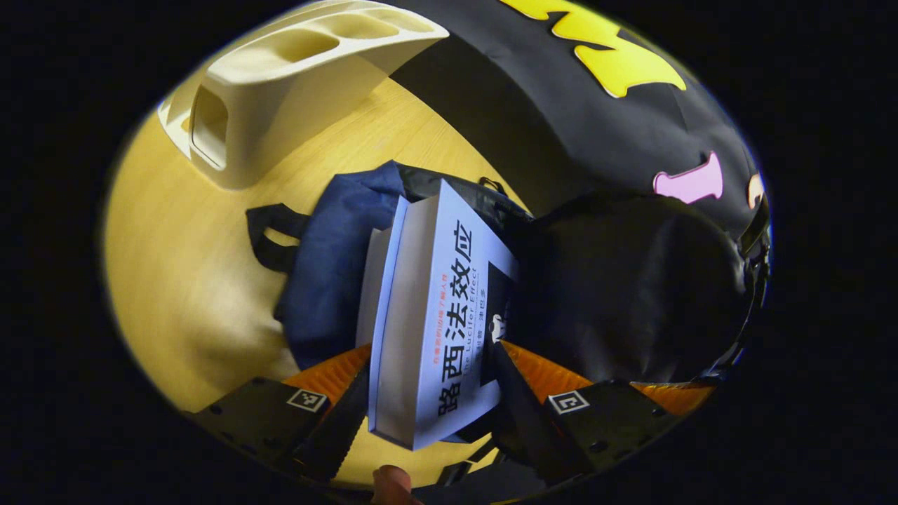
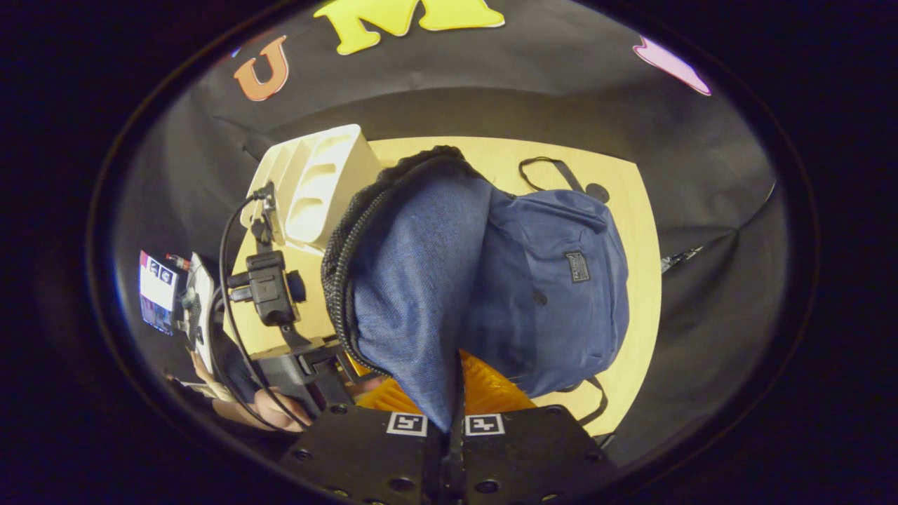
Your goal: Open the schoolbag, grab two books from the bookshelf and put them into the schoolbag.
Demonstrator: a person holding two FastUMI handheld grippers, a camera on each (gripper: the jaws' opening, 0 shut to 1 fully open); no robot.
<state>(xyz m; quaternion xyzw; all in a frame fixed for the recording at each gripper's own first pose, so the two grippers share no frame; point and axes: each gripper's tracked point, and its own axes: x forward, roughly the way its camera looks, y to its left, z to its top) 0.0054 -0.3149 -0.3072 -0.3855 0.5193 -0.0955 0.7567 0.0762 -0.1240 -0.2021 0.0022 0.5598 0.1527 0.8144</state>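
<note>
My left gripper (image 1: pixel 431 372) is shut on a thick pale-blue book (image 1: pixel 435 315), held spine-up and tilted over the mouth of the blue schoolbag (image 1: pixel 330 280). The pale edge of a second book (image 1: pixel 375 280) stands just behind it, against the bag. In the right gripper view my right gripper (image 2: pixel 452 396) is shut on the schoolbag's flap (image 2: pixel 414 294), pulling the zipped edge up and open. The rest of the schoolbag (image 2: pixel 554 280) lies on the wooden table (image 2: pixel 642 280). The left gripper's body (image 2: pixel 270 294) shows to the left of the flap.
A cream bookshelf (image 1: pixel 280 91) with moulded slots sits on the table (image 1: pixel 175 280) behind the bag; it is also in the right gripper view, as the bookshelf (image 2: pixel 316 189). Black bag lining (image 1: pixel 631 294) hangs to the book's right. A hand (image 2: pixel 273 410) holds the left gripper.
</note>
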